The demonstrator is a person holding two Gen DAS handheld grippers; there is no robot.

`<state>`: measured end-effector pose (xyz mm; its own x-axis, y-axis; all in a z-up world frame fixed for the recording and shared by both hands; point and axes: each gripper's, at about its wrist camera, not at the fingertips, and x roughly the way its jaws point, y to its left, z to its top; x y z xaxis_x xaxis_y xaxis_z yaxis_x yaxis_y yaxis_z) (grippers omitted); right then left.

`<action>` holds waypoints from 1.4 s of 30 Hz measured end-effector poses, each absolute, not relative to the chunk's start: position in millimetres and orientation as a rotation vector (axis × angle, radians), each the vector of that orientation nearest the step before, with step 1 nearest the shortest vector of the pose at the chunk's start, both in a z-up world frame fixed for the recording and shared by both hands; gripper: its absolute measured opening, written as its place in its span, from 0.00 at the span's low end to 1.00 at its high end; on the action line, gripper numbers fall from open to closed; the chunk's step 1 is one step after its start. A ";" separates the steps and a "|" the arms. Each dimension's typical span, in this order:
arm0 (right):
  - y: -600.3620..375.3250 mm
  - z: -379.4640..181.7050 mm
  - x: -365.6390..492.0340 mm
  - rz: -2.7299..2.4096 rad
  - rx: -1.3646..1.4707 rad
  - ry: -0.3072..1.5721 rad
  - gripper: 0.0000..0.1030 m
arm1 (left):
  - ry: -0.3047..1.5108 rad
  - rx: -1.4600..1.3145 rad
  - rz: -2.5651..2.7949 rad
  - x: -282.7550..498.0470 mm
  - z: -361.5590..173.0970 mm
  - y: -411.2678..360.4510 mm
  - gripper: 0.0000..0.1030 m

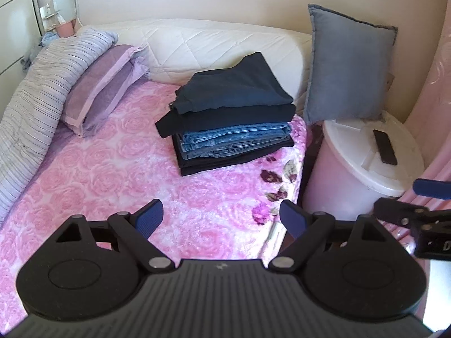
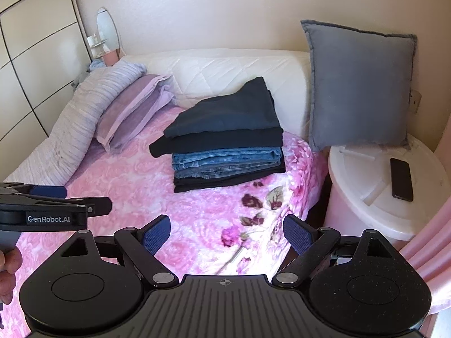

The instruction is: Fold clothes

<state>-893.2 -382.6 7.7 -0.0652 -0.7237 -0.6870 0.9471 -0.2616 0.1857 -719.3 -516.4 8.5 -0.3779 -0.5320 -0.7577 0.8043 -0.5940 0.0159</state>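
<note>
From the left wrist camera, I see my left gripper (image 1: 221,219) spread wide and empty above the pink rose blanket (image 1: 112,169). The stack of folded clothes (image 1: 231,112) lies ahead and slightly to the right, its long axis running left to right across my line of approach, folded edges facing me. It sits near the blanket's right edge, and beyond that edge is a white bin lid (image 1: 366,152) with a phone (image 1: 384,146) on it (little spare room on that side). To the left the blanket is bare up to the purple pillow (image 1: 101,90).

From the right wrist camera, my right gripper (image 2: 227,233) is likewise spread and holds nothing. The stack is ahead, nearly centred, well apart from the fingertips. I see no unfolded garment in either view, so I judge the folding done or the next piece out of frame. Both grippers look about equally near the stack.
</note>
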 end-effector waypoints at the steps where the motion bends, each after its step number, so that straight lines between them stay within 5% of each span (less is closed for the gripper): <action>1: -383.6 8.1 -891.2 -1.660 0.816 0.374 0.87 | 0.462 0.942 -2.042 -719.1 8.7 -516.5 0.85; 42: -408.9 8.3 -885.7 -1.686 0.791 0.476 0.87 | 0.406 0.988 -2.002 -726.3 -3.9 -522.4 0.85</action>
<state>-885.7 -408.9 8.3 -0.1166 -0.6865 -0.7177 0.9606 -0.2615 0.0941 -726.3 -522.4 -3.9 -0.3314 -0.5480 -0.7680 0.8038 -0.5903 0.0743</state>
